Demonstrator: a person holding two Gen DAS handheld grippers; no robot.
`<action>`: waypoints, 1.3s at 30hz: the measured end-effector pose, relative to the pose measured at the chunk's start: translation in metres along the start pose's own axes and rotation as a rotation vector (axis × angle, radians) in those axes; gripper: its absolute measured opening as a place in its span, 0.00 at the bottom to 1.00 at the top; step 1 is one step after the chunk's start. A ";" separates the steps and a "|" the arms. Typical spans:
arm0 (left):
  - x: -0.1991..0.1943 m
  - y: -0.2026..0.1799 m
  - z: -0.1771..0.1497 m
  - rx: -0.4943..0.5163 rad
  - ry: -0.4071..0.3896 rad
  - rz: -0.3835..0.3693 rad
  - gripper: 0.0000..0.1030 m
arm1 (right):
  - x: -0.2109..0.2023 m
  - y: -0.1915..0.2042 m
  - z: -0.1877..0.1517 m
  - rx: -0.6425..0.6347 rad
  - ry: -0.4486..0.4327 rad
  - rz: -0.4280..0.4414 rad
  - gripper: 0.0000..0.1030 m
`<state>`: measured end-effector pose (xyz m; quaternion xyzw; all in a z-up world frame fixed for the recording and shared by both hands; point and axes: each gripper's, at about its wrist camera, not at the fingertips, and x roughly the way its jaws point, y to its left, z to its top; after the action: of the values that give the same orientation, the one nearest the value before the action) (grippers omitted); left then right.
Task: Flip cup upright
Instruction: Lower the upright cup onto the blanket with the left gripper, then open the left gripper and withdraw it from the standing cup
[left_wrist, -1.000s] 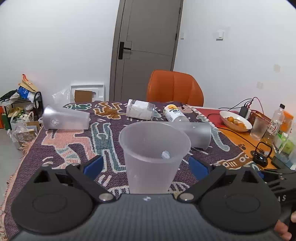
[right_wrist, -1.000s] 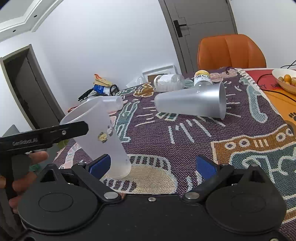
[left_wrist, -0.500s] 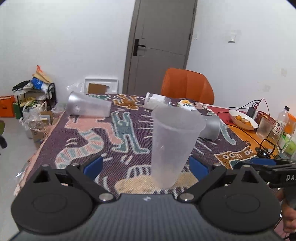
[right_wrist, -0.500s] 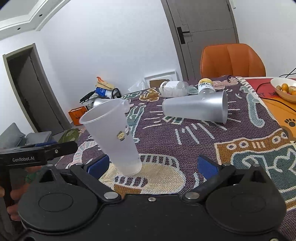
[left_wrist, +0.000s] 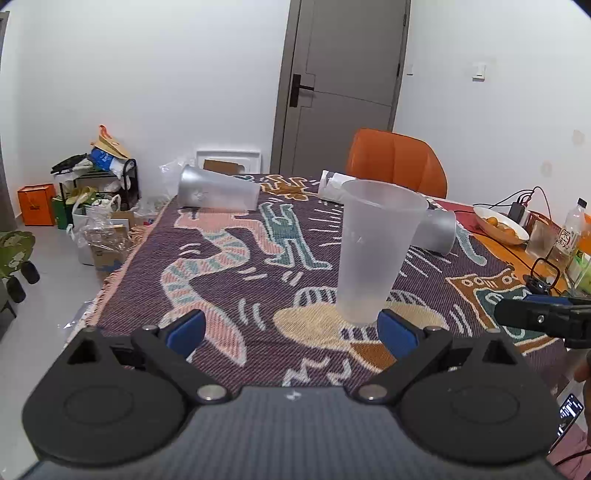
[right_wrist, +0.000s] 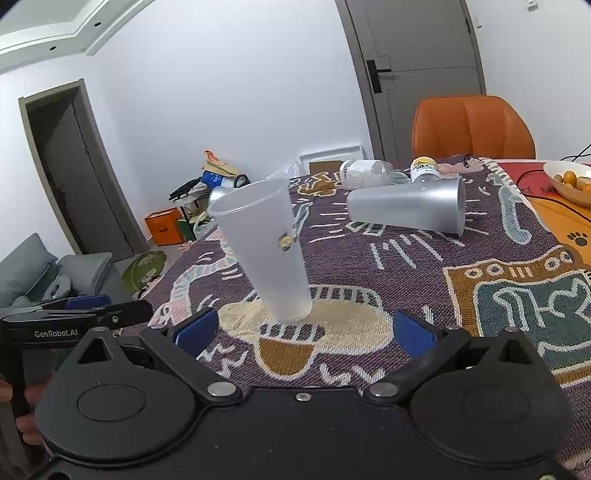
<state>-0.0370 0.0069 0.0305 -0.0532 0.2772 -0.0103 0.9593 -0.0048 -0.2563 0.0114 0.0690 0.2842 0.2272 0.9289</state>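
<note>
A frosted clear plastic cup (left_wrist: 373, 251) stands upright, mouth up, on the patterned tablecloth (left_wrist: 229, 266). It also shows in the right wrist view (right_wrist: 267, 251). My left gripper (left_wrist: 291, 334) is open and empty; the cup's base sits just beyond its right finger. My right gripper (right_wrist: 304, 332) is open and empty, with the cup just ahead between its fingers. A silver cup (right_wrist: 410, 208) lies on its side further back. Another silver cup (left_wrist: 218, 192) lies on its side at the far left edge.
Two bottles (right_wrist: 369, 173) lie at the table's far end by an orange chair (right_wrist: 472, 125). A bowl of fruit (left_wrist: 500, 225), cables and bottles stand on the right side. The left gripper's body (right_wrist: 74, 321) shows at the right view's left.
The left gripper has let go of the cup and drawn back and left. The cup went from tilted to standing upright on the cloth. The right gripper has drawn back slightly.
</note>
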 end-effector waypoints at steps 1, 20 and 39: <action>-0.002 0.001 -0.002 -0.002 0.000 0.001 0.96 | -0.002 0.003 -0.002 -0.003 0.003 -0.002 1.00; -0.043 0.008 -0.005 -0.010 -0.032 0.010 1.00 | -0.028 0.027 -0.004 -0.036 -0.026 0.014 1.00; -0.045 0.007 -0.005 0.007 -0.020 0.012 1.00 | -0.033 0.029 -0.003 -0.043 -0.036 0.014 1.00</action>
<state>-0.0777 0.0151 0.0489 -0.0480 0.2679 -0.0048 0.9623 -0.0419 -0.2460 0.0325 0.0551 0.2621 0.2385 0.9335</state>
